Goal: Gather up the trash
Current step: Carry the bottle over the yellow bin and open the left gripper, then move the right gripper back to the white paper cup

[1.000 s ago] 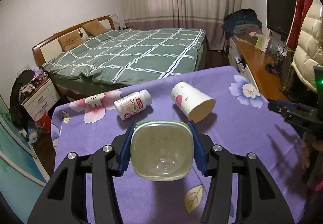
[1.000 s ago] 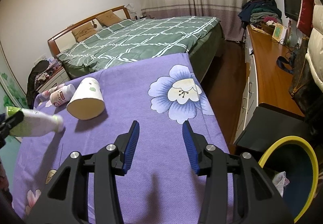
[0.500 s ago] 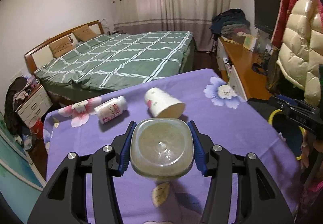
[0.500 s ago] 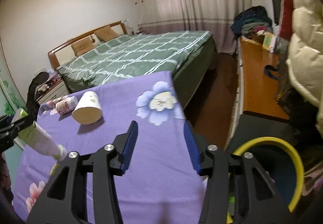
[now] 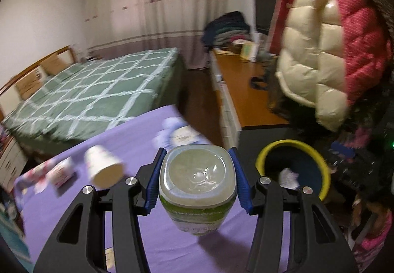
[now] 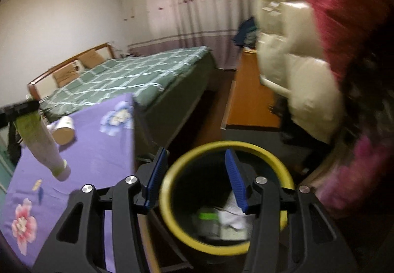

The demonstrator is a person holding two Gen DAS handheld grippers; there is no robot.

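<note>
Bed (image 5: 103,90): you see it behind the tabletop, under a green cover with a white grid, its wooden headboard at the far left.
Coat (image 5: 327,46): a cream and red padded coat fills the upper right of your left view; it is blurred in the right view.
Tabletop (image 5: 138,135): yours wears a purple cloth with flower prints; its right edge ends just beside the bin.
Bin (image 6: 226,150): dark, with a yellow rim, it sits below and off the right edge of the tabletop. White scraps and something with a green patch lie inside, too blurred to name.
Left gripper (image 5: 197,179): your blue fingers (image 5: 154,184) are clamped on both sides of the bottle, above the tabletop near its right edge.
Right gripper (image 6: 194,179): your fingers stand spread apart with nothing between them, held right over the mouth of the bin.
Bottle (image 5: 197,189): pale plastic with a green label; you look at its base in the left view. In the right view it hangs tilted, cap end down, clear of the cloth.
Paper cup (image 5: 102,168): it lies on its side on the cloth, well left of the bottle.
Small jar (image 5: 61,170): white, blurred, lying just left of the paper cup.
</note>
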